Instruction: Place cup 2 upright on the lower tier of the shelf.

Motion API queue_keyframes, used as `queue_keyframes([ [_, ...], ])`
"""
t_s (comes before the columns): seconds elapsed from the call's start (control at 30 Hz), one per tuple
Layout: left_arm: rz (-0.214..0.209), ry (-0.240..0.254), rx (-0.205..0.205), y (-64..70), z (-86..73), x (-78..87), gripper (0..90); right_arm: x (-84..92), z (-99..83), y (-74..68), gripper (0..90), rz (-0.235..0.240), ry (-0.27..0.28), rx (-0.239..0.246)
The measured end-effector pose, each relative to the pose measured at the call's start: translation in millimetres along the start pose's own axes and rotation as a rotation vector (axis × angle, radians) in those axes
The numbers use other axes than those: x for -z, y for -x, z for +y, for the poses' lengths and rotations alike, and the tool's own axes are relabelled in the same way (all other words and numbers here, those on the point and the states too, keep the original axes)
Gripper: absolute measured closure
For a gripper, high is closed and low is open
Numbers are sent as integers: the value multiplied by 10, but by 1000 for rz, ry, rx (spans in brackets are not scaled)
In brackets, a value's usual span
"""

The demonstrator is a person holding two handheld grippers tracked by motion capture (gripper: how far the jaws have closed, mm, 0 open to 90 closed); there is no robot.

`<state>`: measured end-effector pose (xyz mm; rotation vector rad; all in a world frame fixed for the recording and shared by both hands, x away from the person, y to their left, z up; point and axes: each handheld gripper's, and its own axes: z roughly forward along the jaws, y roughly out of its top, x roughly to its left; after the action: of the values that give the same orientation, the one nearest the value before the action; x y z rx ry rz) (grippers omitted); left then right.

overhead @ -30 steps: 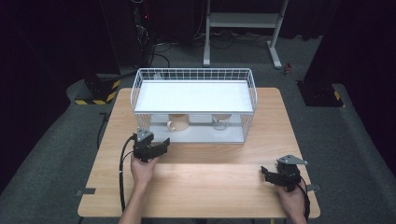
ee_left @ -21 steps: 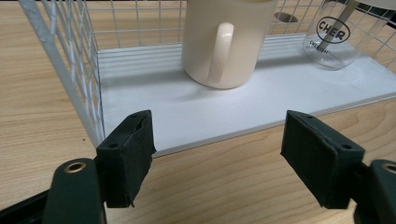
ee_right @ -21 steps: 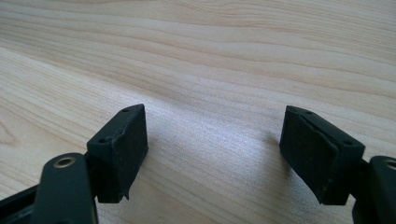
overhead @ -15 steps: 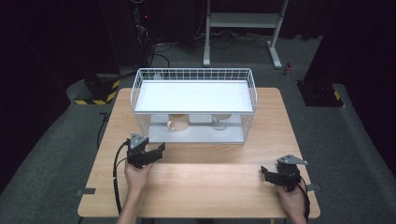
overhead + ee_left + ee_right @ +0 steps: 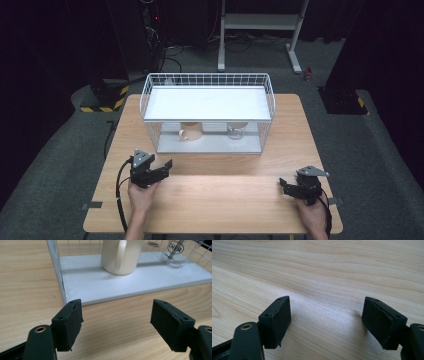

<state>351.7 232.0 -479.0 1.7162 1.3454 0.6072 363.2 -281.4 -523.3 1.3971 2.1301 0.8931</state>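
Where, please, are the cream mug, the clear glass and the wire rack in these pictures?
cream mug [image 5: 119, 256], left gripper view, on its handle.
clear glass [image 5: 174, 256], left gripper view, on its printed side.
wire rack [image 5: 207, 79], high view, on its back top rim.

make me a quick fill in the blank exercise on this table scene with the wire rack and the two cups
1. The cream mug stands on the ____ shelf of the white wire rack.
2. The clear glass bears black letters that start with ____.
3. The left tool has its jaws ____, with nothing between them.
4. The right tool points at bare ____ tabletop.

Missing words: lower; CHER; open; wooden
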Motion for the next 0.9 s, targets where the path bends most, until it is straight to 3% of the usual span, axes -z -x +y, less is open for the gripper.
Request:
queue_keyframes([
  [0.37,-9,-20,2,68,-126,8,256,1,0,0,234,1,0,0],
  [0.9,9,-49,-11,125,-242,37,254,0,1,1,233,2,0,3],
])
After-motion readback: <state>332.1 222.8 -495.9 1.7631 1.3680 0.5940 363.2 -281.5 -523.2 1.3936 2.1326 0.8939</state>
